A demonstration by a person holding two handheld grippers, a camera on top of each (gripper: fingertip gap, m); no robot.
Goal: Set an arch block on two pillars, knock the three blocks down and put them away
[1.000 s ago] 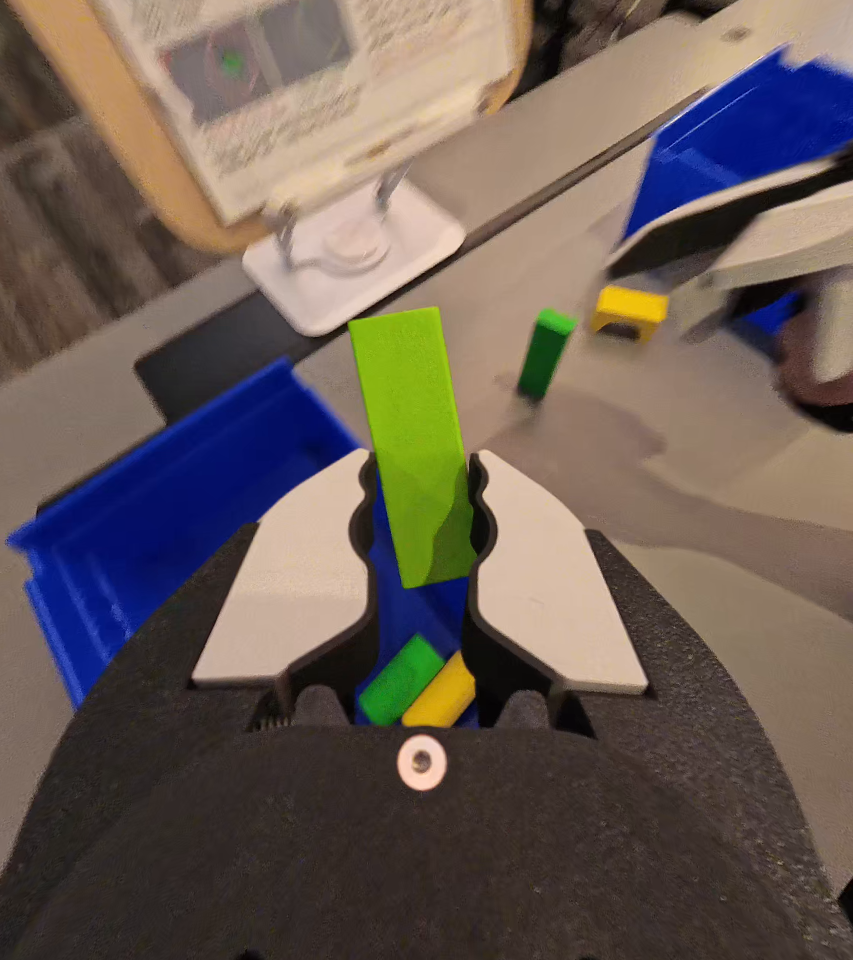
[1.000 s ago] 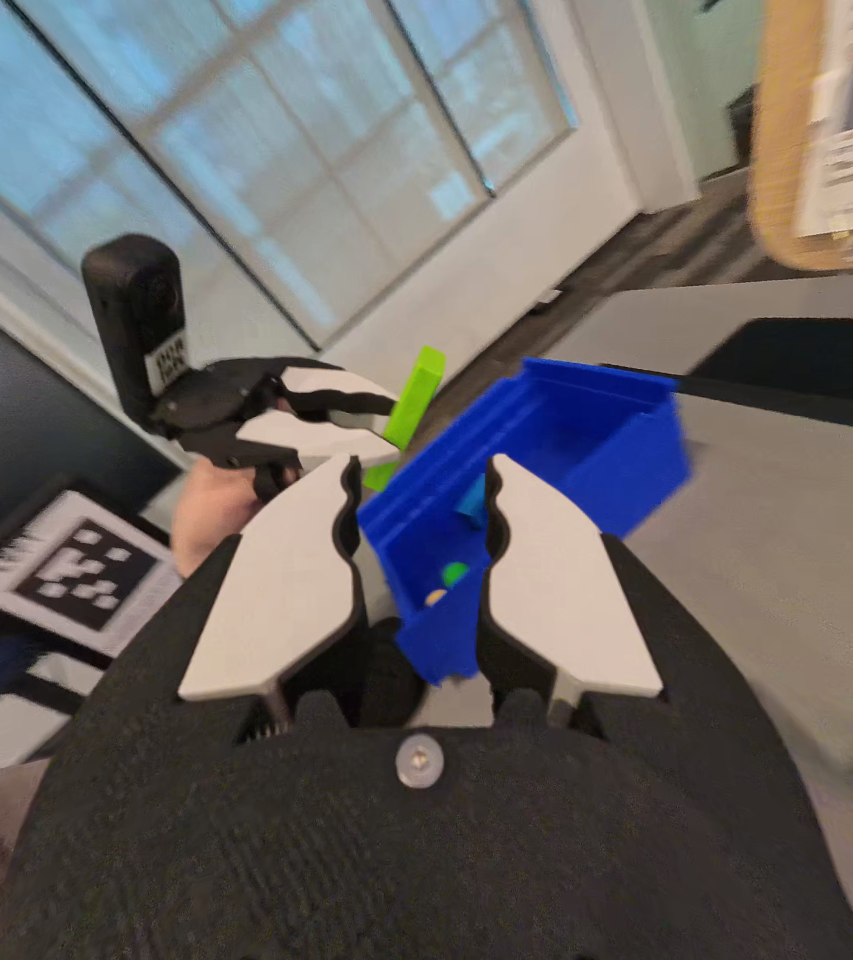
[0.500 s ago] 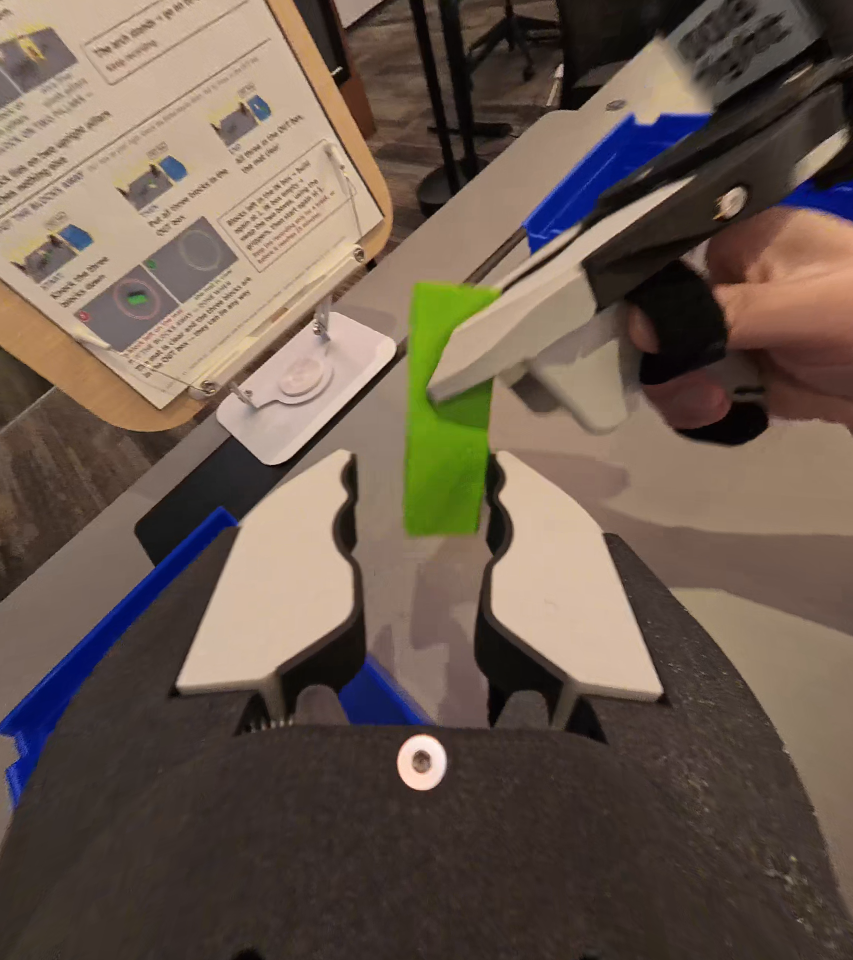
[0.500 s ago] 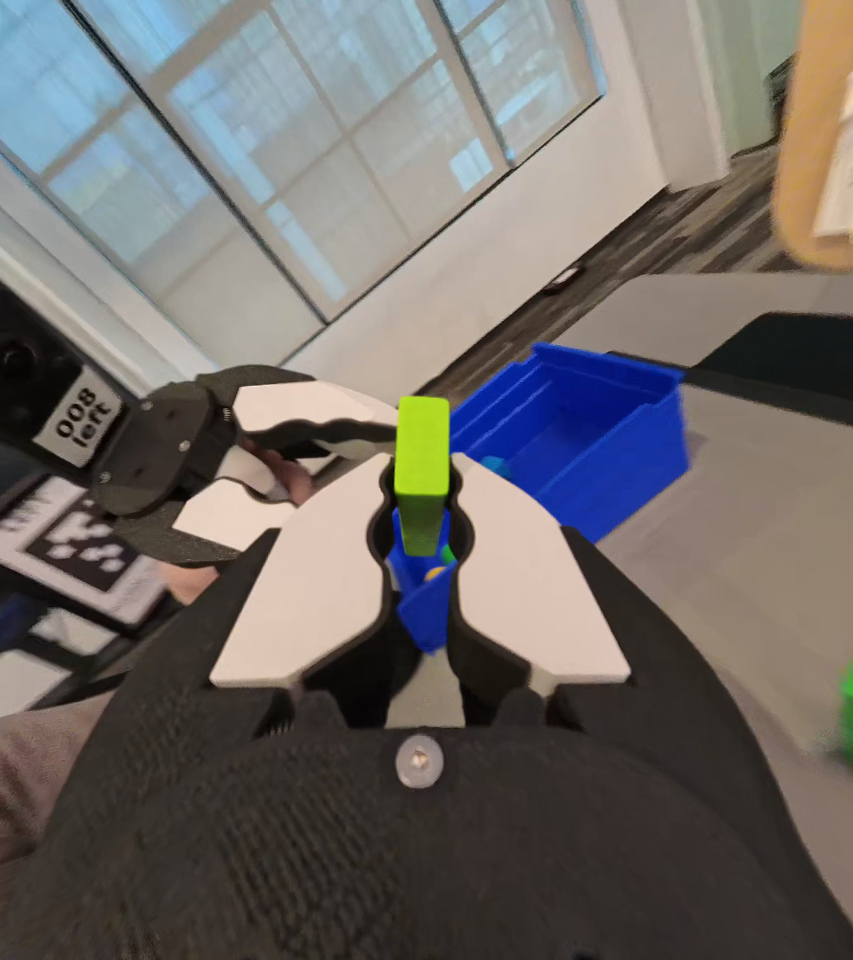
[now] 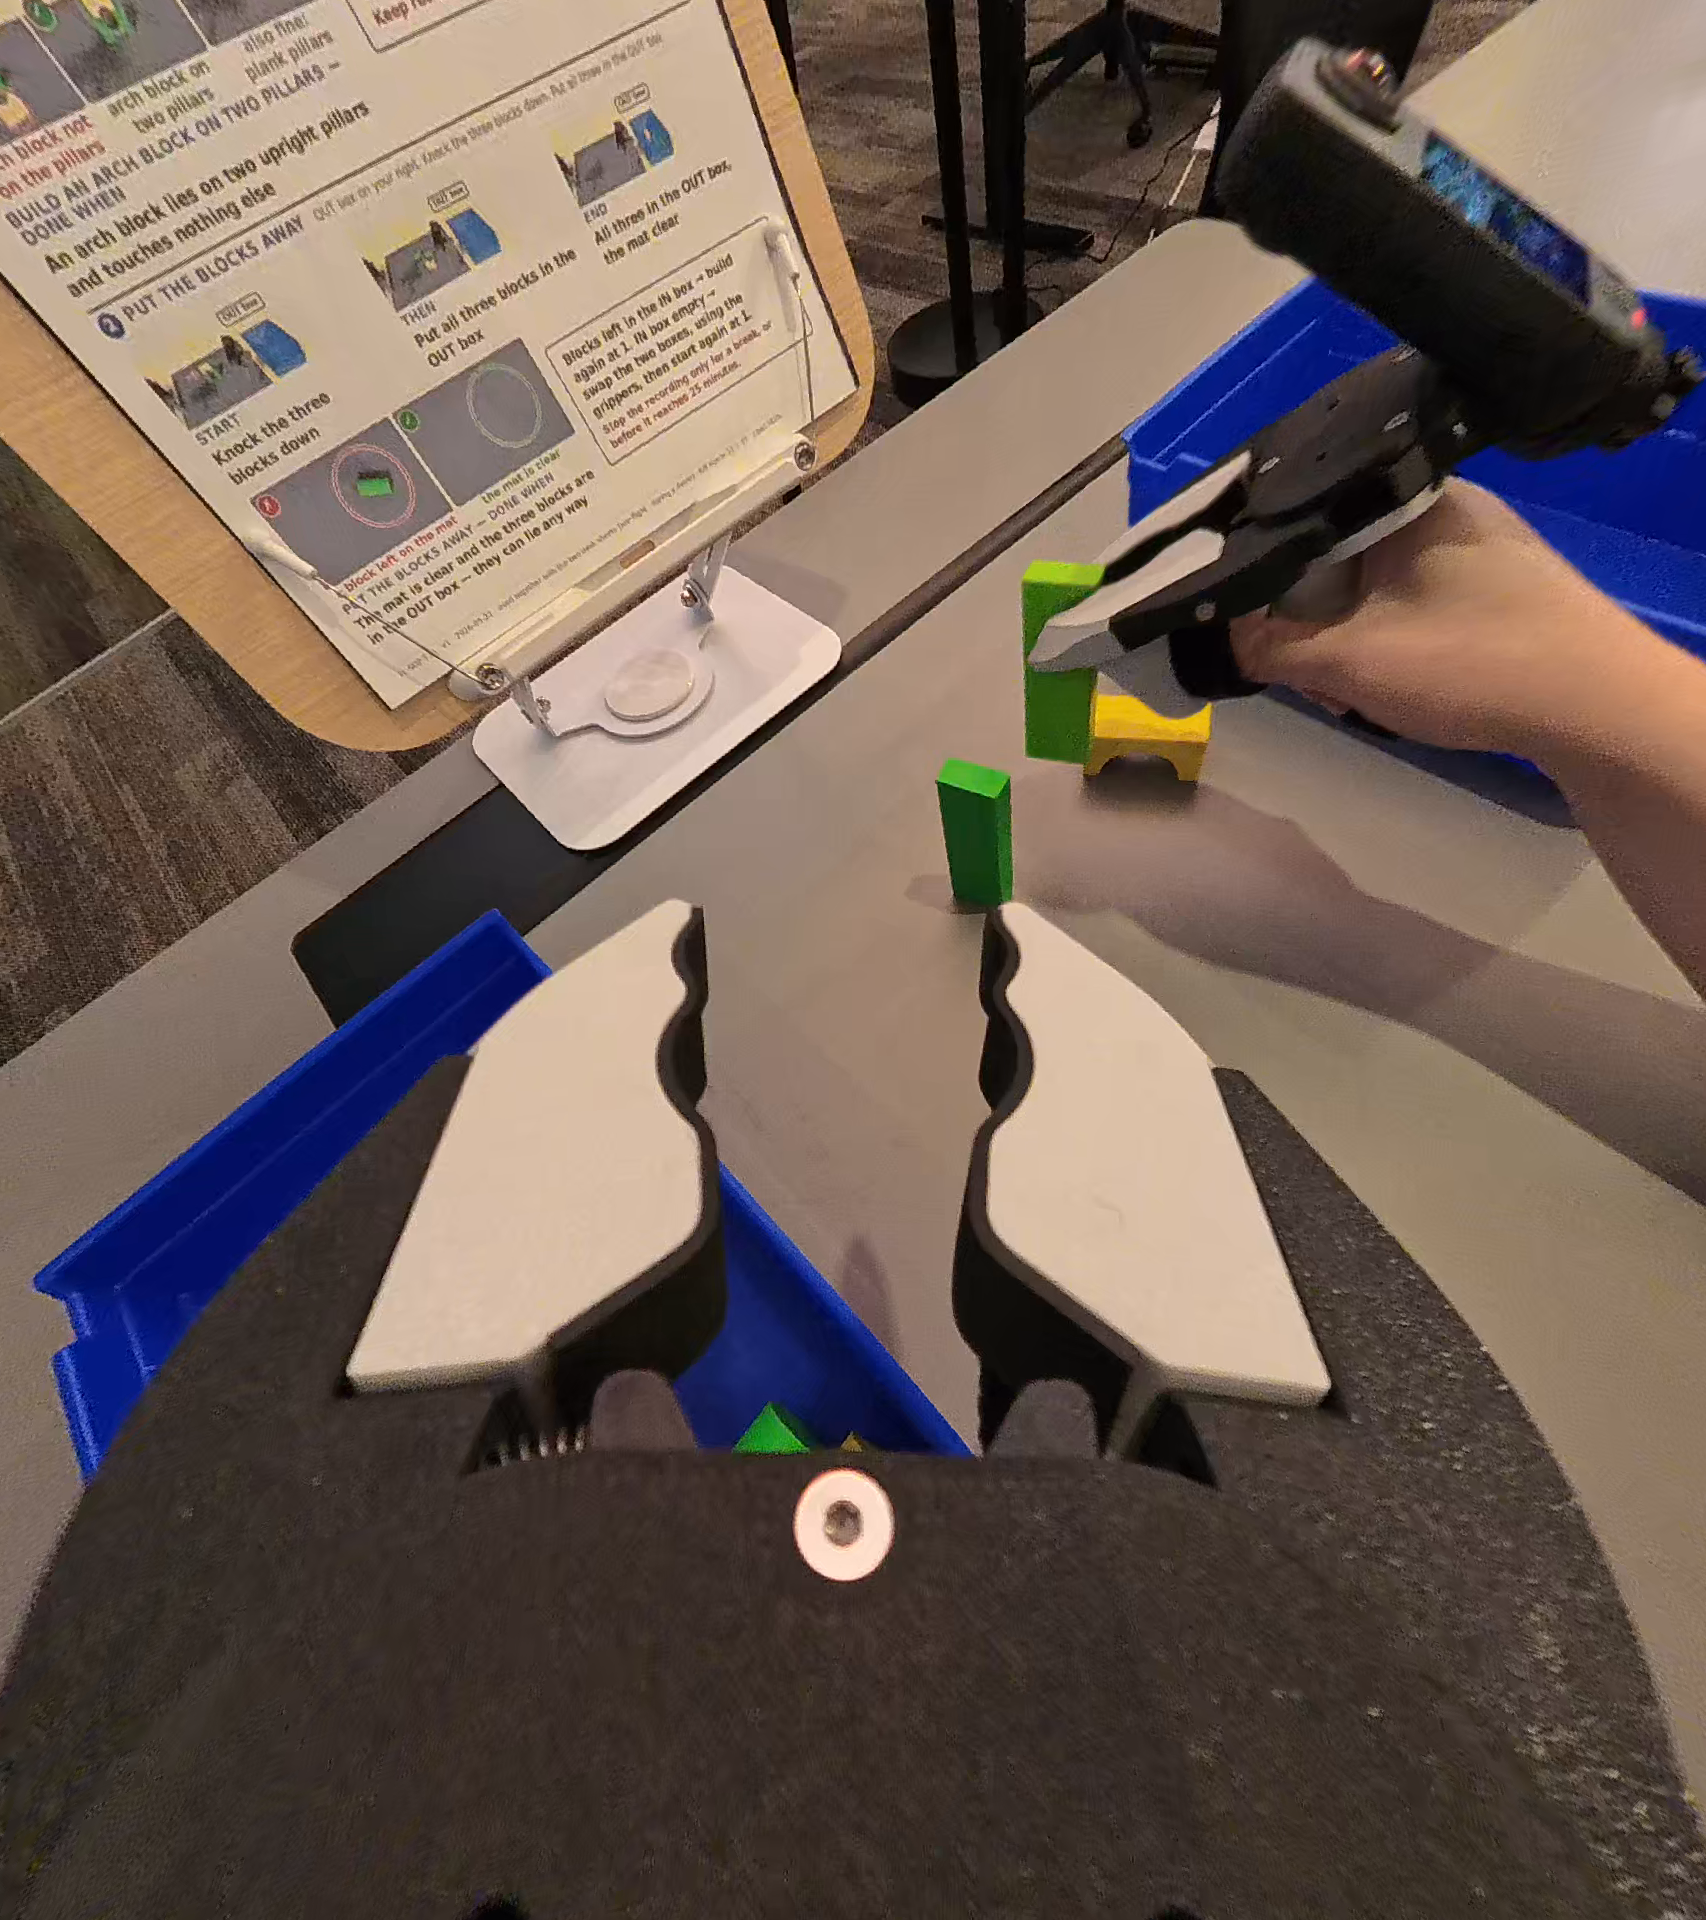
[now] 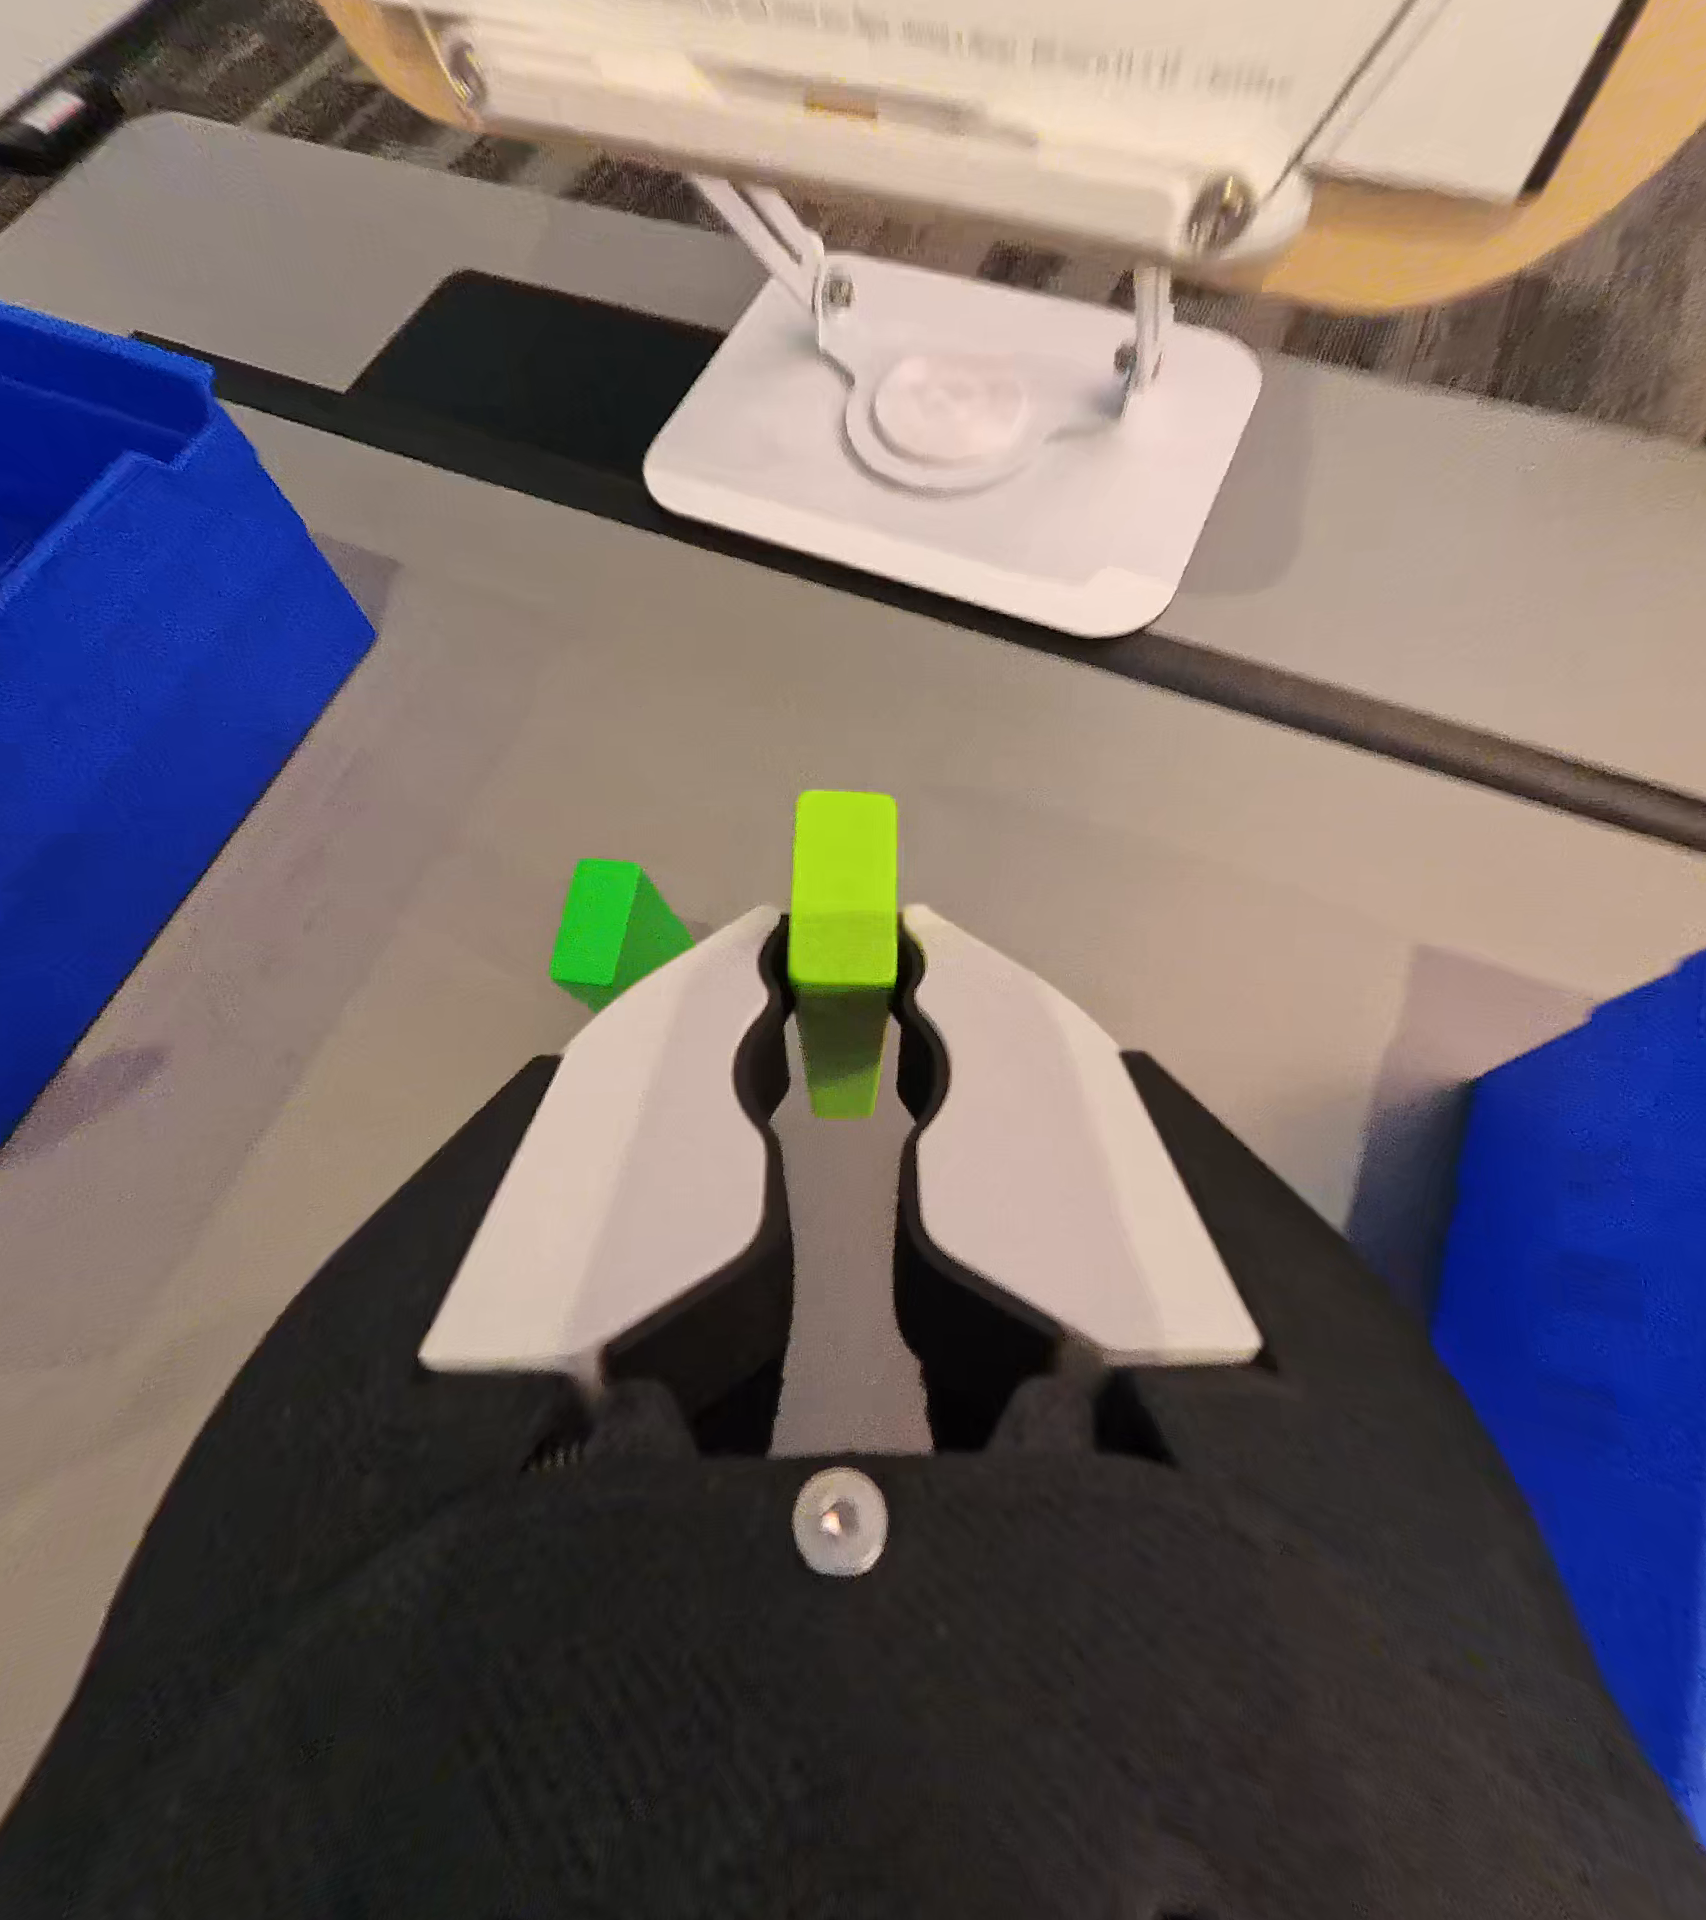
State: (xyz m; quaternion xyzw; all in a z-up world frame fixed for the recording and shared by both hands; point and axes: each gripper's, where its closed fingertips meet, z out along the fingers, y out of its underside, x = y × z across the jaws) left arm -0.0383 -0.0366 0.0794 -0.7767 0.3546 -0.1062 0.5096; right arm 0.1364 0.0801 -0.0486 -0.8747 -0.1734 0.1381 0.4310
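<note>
Grey tabletop point(image 5: 1451, 1299) fills the left wrist view, with an instruction board point(image 5: 392, 312) on a white stand behind it. Left gripper point(image 5: 838, 935) is spread wide and holds nothing, above a blue bin point(image 5: 309, 1143). A dark green pillar point(image 5: 976, 831) stands upright; beyond it the right gripper point(image 5: 1088, 634) clamps a lime pillar point(image 5: 1051, 707) just beside the yellow arch block point(image 5: 1145, 732).

From the right wrist view, the right gripper point(image 6: 844, 925) pinches the lime pillar point(image 6: 844, 883) upright, the dark green pillar point(image 6: 605, 925) near its left, with blue bins point(image 6: 80, 727) on both sides.

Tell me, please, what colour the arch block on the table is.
Yellow; the arch block shows best in the left wrist view.
</note>
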